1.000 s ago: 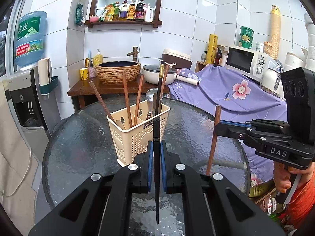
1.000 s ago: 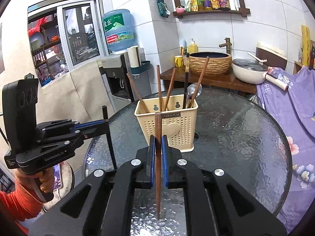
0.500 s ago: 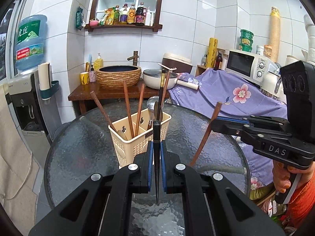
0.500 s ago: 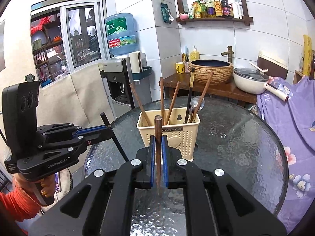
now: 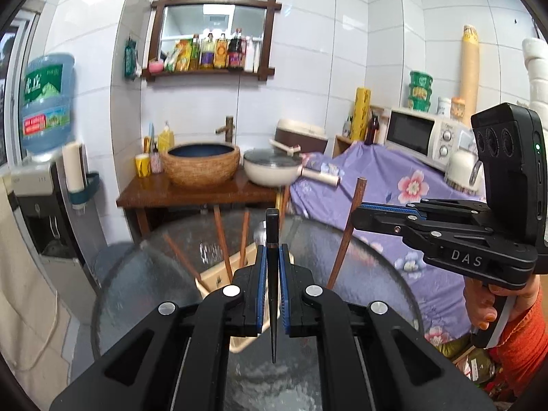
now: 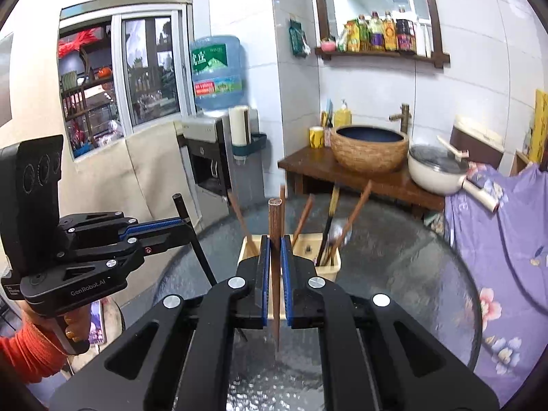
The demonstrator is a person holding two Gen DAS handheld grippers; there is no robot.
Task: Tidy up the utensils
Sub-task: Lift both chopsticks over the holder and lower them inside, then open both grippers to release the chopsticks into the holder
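The left gripper (image 5: 273, 282) is clamped on a black chopstick (image 5: 273, 294), tip hanging down over the round glass table (image 5: 137, 294); the right gripper (image 6: 275, 282) is clamped on a brown wooden chopstick (image 6: 275, 274), likewise pointing down; the cream utensil basket (image 6: 330, 257) stands on the table at twelve o'clock of both grippers, just beyond the fingers, with several chopsticks (image 6: 356, 212) and a metal spoon (image 6: 339, 231) leaning in it

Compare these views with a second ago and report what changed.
Both tongs rose: the beige holder and glass table dropped lower in each view. Nothing was taken or released: the left tongs stay shut on the black chopstick, the right tongs on the brown chopstick.
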